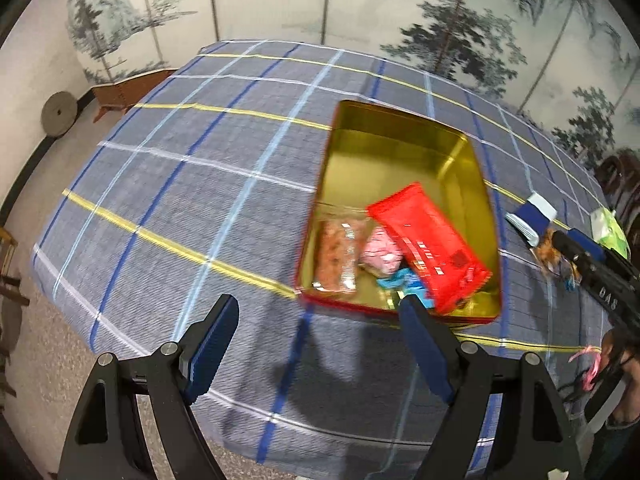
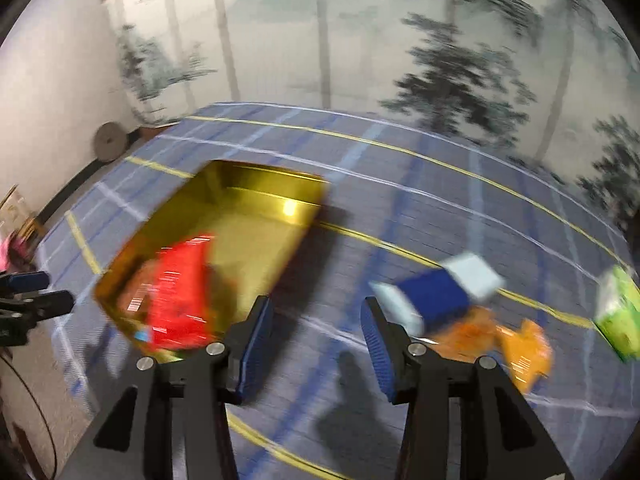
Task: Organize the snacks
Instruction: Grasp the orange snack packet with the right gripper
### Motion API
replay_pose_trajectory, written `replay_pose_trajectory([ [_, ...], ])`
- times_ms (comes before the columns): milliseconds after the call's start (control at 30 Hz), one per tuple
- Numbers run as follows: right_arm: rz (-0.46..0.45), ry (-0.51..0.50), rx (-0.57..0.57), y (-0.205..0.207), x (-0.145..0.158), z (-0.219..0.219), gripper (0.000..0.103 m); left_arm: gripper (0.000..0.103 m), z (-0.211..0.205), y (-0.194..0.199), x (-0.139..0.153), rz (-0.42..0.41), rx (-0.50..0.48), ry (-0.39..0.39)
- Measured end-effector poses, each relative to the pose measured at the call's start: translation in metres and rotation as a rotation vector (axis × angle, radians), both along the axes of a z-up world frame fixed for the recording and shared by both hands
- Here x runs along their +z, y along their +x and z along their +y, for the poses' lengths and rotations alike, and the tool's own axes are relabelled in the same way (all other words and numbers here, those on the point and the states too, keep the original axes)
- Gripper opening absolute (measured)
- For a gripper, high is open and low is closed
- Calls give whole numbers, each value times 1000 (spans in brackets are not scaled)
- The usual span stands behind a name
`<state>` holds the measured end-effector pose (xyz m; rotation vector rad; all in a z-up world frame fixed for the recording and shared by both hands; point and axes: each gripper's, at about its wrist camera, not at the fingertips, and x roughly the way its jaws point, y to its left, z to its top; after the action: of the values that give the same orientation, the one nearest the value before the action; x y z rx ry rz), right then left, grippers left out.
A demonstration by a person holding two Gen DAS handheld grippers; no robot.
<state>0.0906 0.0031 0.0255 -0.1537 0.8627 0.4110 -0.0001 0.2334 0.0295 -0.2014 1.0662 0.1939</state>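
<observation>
Gold tin on the plaid cloth is holding a red packet (others beside it), while both grippers, left wide, right partly open, are being held empty.

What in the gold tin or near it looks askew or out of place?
The red packet lies askew across the other snacks in the gold tin, one corner propped on the tin's rim. A blue-and-white packet, an orange packet and a green packet remain outside on the tablecloth.
</observation>
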Motion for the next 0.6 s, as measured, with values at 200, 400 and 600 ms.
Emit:
replay_pose_trajectory([
  [200,32,-19,-225,27,-8,-82,47,80,-19,6,2,-6,-46,3],
  [400,163,37,-429,54,-19,-143,47,80,-21,8,-2,3,-52,0],
  [600,364,129,-593,78,-41,-173,47,80,-14,5,-7,12,-37,-7],
])
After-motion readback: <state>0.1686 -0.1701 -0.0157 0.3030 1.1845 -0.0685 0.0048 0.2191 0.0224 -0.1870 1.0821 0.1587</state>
